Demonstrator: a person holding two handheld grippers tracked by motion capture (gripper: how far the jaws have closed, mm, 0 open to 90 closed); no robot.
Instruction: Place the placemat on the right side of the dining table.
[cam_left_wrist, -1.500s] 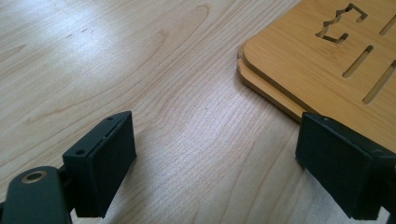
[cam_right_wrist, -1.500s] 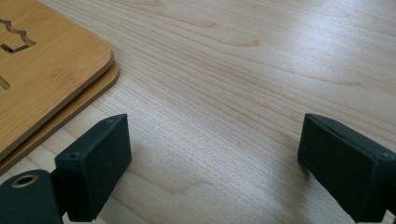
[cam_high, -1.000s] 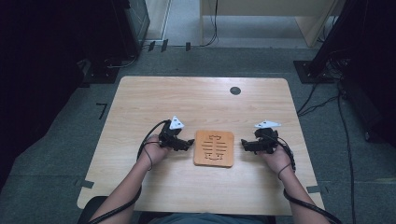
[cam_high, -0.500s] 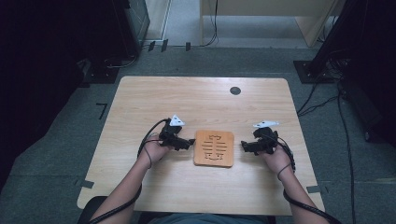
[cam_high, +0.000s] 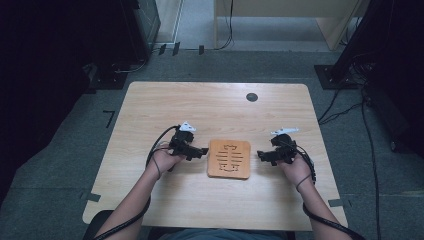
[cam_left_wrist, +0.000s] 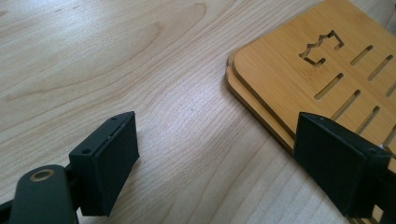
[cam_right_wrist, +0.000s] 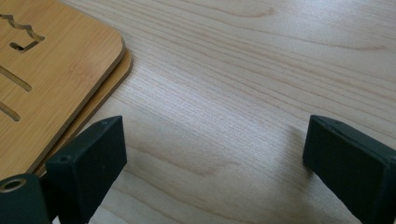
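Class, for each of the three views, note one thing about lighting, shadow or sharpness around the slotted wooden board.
High view: the pale wooden table is evenly lit while the surroundings fall into darkness; the slotted orange-brown wooden board looks soft in detail. Left gripper view: the left gripper shows crisp black pads, and the board's edge casts a thin shadow. Right gripper view: the right gripper throws faint shadows; the grain stays sharp.

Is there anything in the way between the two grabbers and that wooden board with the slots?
Nothing visible. The wooden board lies flat on the table, with the left gripper beside one edge and the right gripper beside the other. Just bare tabletop lies between each gripper's open jaws and the board.
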